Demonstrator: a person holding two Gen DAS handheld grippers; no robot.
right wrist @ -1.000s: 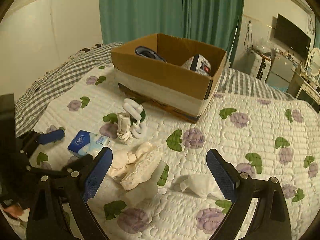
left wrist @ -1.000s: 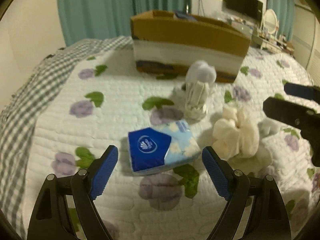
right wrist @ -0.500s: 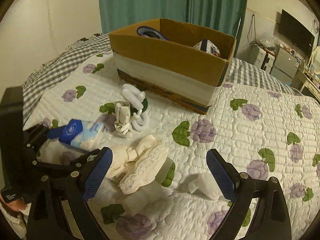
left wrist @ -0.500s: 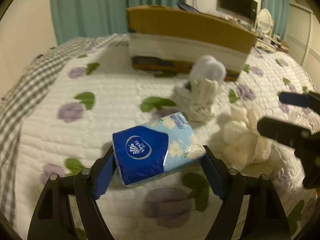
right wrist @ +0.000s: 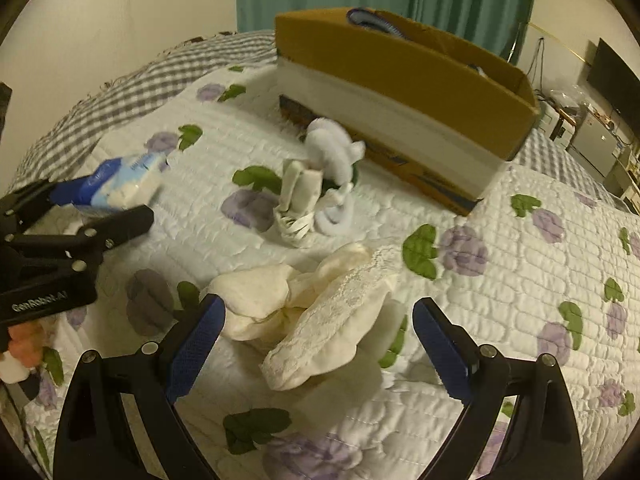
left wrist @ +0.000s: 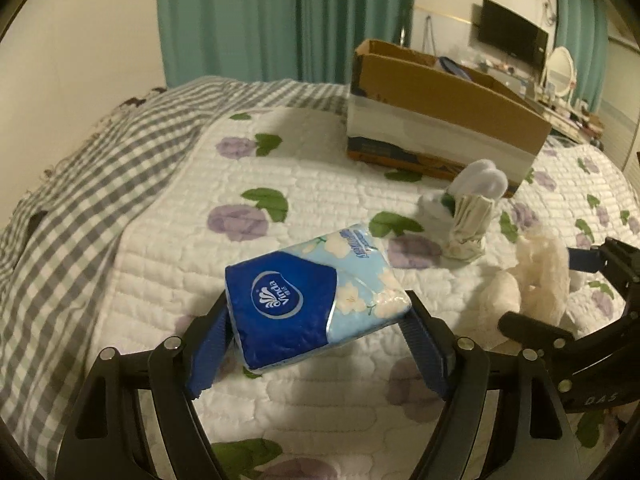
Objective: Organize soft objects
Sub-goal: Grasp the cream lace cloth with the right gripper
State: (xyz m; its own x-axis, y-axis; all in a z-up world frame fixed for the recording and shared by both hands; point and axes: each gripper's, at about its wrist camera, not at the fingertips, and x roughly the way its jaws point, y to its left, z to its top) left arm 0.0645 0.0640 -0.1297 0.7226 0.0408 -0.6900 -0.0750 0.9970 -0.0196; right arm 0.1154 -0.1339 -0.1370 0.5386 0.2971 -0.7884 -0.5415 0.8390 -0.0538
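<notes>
The left hand-held gripper (left wrist: 316, 344) pinches a tissue pack (left wrist: 316, 300) between its blue pads, one pad on each end of the pack; the pack is tilted, its dark blue end toward the camera, and sits above the quilt (left wrist: 320, 184) on the bed. The right hand-held gripper (right wrist: 318, 334) is spread wide, its pads on either side of a cream cloth bundle (right wrist: 312, 312) that lies on the quilt; whether either pad touches the cloth cannot be told. Just beyond the bundle stands a small white knotted cloth (right wrist: 300, 204) with a pale fluffy piece (right wrist: 332, 152) beside it; both are close to the near wall of the box (right wrist: 400, 76). The open cardboard box rests on the quilt, with a dark item showing above its rim; a green curtain (left wrist: 280, 20) hangs behind, and a grey check cover (left wrist: 80, 184) lies to the left of the quilt.
</notes>
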